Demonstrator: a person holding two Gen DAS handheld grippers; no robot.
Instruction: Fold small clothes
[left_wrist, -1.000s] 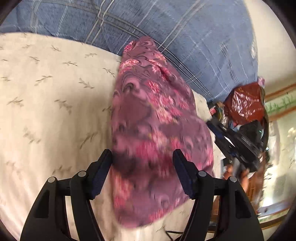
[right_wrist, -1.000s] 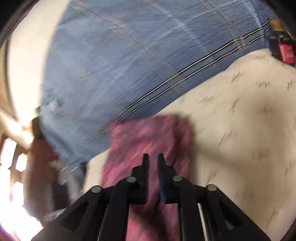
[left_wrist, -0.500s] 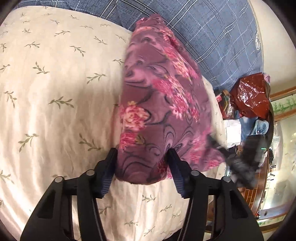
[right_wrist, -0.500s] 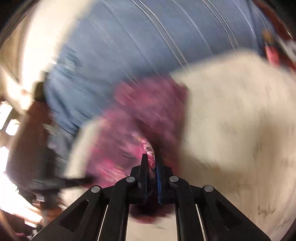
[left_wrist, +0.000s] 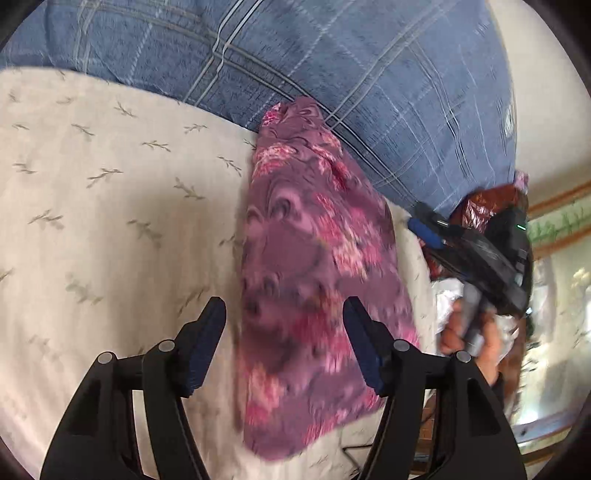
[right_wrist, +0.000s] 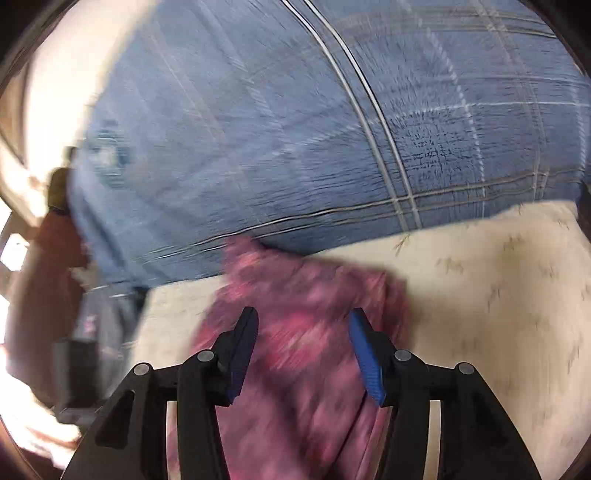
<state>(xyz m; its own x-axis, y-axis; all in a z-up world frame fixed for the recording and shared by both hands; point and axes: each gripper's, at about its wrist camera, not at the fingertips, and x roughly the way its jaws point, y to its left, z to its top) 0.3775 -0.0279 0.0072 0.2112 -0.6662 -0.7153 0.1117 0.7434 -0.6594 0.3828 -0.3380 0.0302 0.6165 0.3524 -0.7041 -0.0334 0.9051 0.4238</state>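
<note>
A purple floral garment (left_wrist: 310, 273) lies folded in a long strip on the cream leaf-print sheet (left_wrist: 103, 206). Its far end touches the blue plaid blanket (left_wrist: 332, 74). My left gripper (left_wrist: 284, 325) is open, its jaws wide apart above the garment's near half, holding nothing. My right gripper (right_wrist: 303, 332) is open too, just above the same garment (right_wrist: 306, 332), which looks blurred in the right wrist view. From the left wrist view, the right gripper (left_wrist: 424, 227) hangs off the garment's right edge, held by a hand.
The blue plaid blanket (right_wrist: 314, 129) rises behind the sheet (right_wrist: 498, 314). A red shiny bag (left_wrist: 487, 206) and clutter lie beyond the bed's right edge. The bed edge drops off at the left of the right wrist view.
My right gripper was shut on the garment and has opened, letting it go. My left gripper's jaws have spread wider and pulled back. The garment has settled flat on the sheet.
</note>
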